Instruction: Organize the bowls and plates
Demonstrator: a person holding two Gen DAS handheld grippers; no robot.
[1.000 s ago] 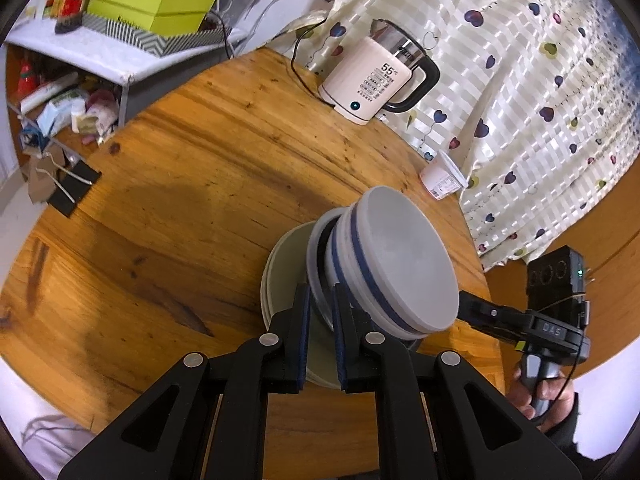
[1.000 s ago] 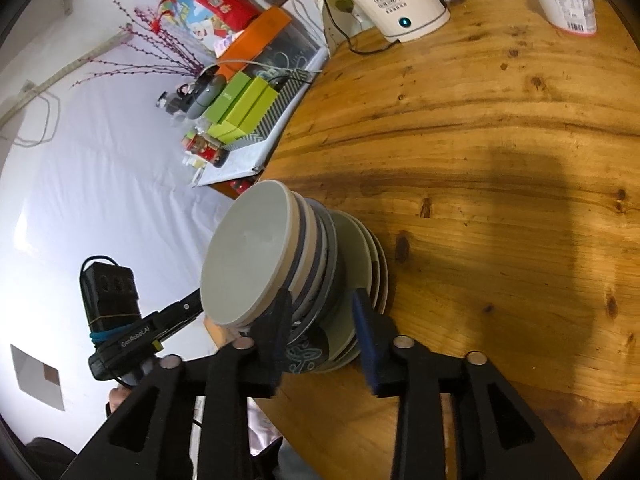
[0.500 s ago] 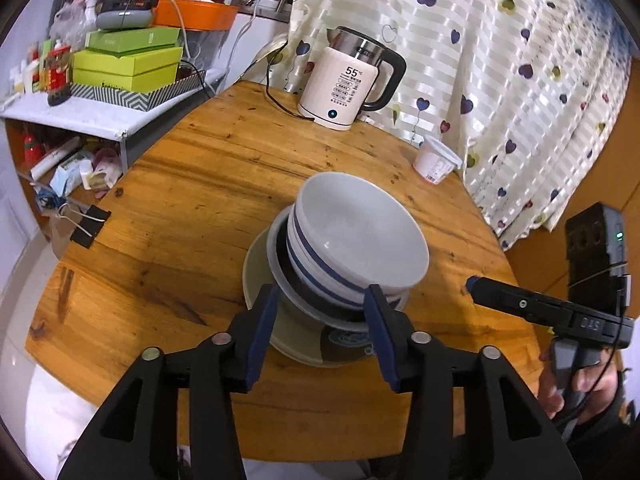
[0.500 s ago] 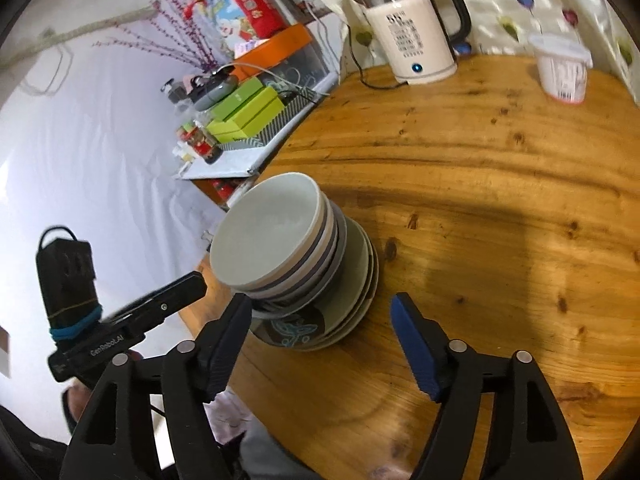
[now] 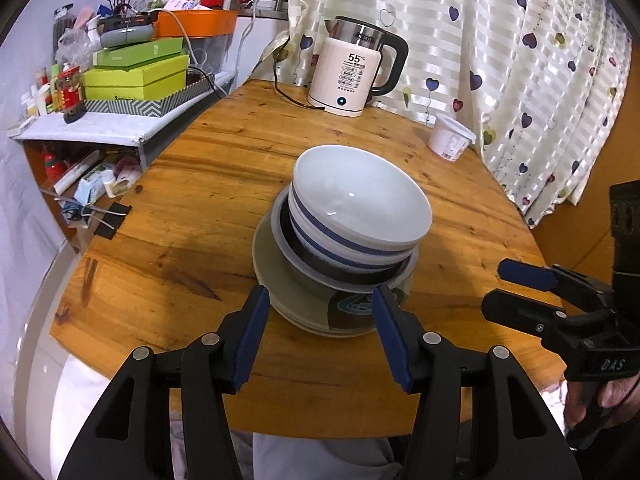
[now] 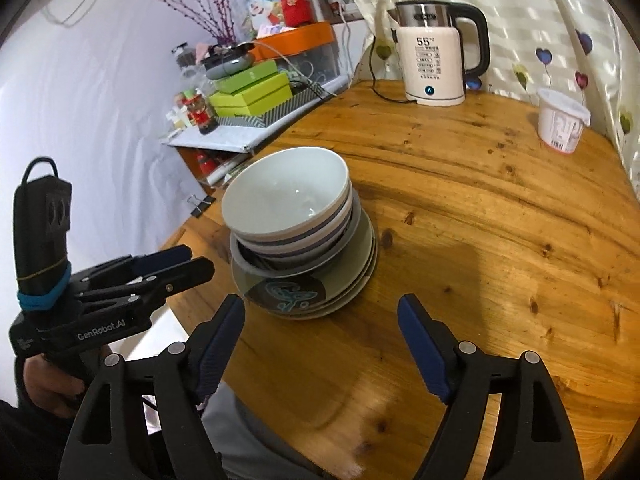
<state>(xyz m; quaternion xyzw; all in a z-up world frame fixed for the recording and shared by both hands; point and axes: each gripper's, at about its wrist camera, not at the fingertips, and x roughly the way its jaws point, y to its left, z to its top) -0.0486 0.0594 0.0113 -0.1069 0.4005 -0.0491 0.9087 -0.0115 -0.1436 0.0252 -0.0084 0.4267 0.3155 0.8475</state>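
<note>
Left tongs [image 5: 318,312] stand open just short of the stack of plates [image 5: 308,304], gripping nothing; white bowls [image 5: 360,204] with blue bands sit on the plates near the table's [image 5: 192,184] near edge. Right tongs [image 5: 516,280] reach in level from the side, apart from the stack.

From the right wrist view, right tongs [image 6: 320,320] gape wide, empty, the stack of plates [image 6: 340,280] just ahead toward the left finger. Left tongs [image 6: 180,262] point at the stack beside the table edge, held in a hand [image 6: 48,384].

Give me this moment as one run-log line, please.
left gripper: open, empty | right gripper: open, empty | bowls: nested upright on plates | stack: on table, untouched
</note>
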